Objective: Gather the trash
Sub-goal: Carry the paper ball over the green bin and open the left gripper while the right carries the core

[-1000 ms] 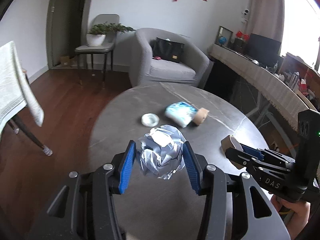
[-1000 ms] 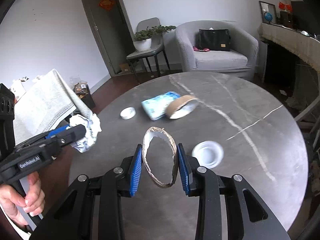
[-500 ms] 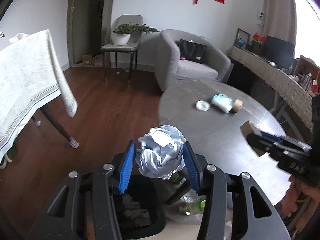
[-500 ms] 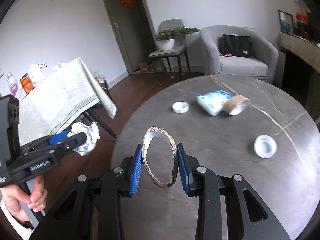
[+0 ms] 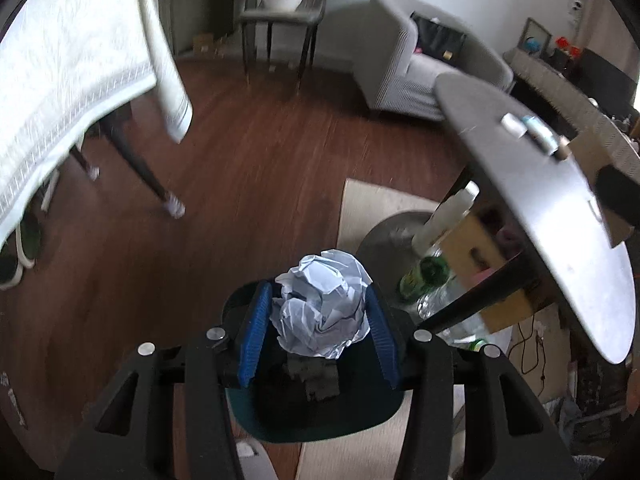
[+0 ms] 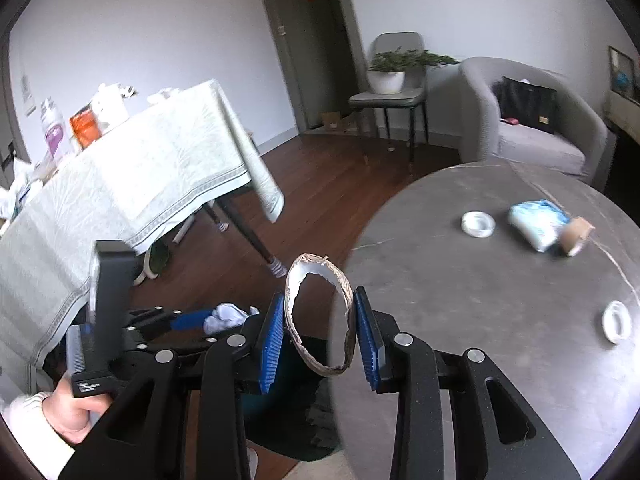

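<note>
the left hand-held gripper (image 5: pixel 318 330) is clamped on a crumpled ball of white paper (image 5: pixel 322 306), its blue pads pressed into both sides, and it hangs over the dark green bin (image 5: pixel 312 420) on the floor, which already has some dark scrap in it. the right hand-held gripper (image 6: pixel 320 334) is closed about as narrow as it goes on a flattened cardboard ring (image 6: pixel 318 314) (a spent tape core, by the look of it), poised over the edge of the round grey bench (image 6: pixel 500 320) with the bin just below. to do this step well, i judge the paper ball should be centred over the bin's mouth before letting go, since light paper can bounce off a rim; the ring should follow once it is clear of the bench edge. the left view shows the bin's contents and the bottles and box under the bench, which the right view mostly hides. the right view shows what remains on the bench: two white lids (image 6: pixel 478 224), a blue-white packet (image 6: pixel 538 226) and a brown tape roll (image 6: pixel 576 234), the roll just beside the packet.
</note>
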`<state>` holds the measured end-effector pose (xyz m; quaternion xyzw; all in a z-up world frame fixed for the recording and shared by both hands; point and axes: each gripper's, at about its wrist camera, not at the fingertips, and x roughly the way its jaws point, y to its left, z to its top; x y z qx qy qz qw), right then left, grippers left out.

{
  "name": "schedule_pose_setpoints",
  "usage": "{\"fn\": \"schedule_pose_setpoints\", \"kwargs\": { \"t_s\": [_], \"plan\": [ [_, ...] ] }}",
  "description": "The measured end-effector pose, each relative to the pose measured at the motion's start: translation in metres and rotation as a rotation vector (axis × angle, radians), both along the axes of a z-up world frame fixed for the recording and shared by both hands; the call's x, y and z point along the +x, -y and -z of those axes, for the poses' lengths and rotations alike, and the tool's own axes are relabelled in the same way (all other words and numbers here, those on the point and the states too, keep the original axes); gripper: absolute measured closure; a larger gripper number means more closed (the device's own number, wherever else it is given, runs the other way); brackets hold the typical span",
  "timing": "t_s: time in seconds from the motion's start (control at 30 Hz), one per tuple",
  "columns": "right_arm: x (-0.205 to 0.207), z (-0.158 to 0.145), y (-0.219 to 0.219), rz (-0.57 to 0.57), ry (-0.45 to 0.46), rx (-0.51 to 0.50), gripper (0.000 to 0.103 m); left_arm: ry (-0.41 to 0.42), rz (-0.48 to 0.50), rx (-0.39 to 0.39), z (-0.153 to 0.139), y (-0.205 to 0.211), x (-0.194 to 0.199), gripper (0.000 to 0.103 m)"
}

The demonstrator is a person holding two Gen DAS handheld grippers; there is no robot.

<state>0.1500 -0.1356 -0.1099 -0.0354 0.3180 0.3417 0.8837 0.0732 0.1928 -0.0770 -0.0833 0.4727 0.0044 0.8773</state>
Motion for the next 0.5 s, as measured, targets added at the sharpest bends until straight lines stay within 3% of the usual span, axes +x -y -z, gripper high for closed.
{"fn": "schedule_pose_setpoints", "kwargs": {
  "t_s": [0.33,0.5],
  "plan": [
    [-0.006,0.018,-0.043,-0.068,-0.024,-0.058,0.069,-0.172,-0.025,-0.061,0.049,-0.031,-0.003,0.051],
    [-0.006,0.026,-0.063,-0.096,-0.041,-0.079,0.069,-0.205,-0.026,-0.051,0.061,-0.040,-0.003,0.048]
  ]
}}
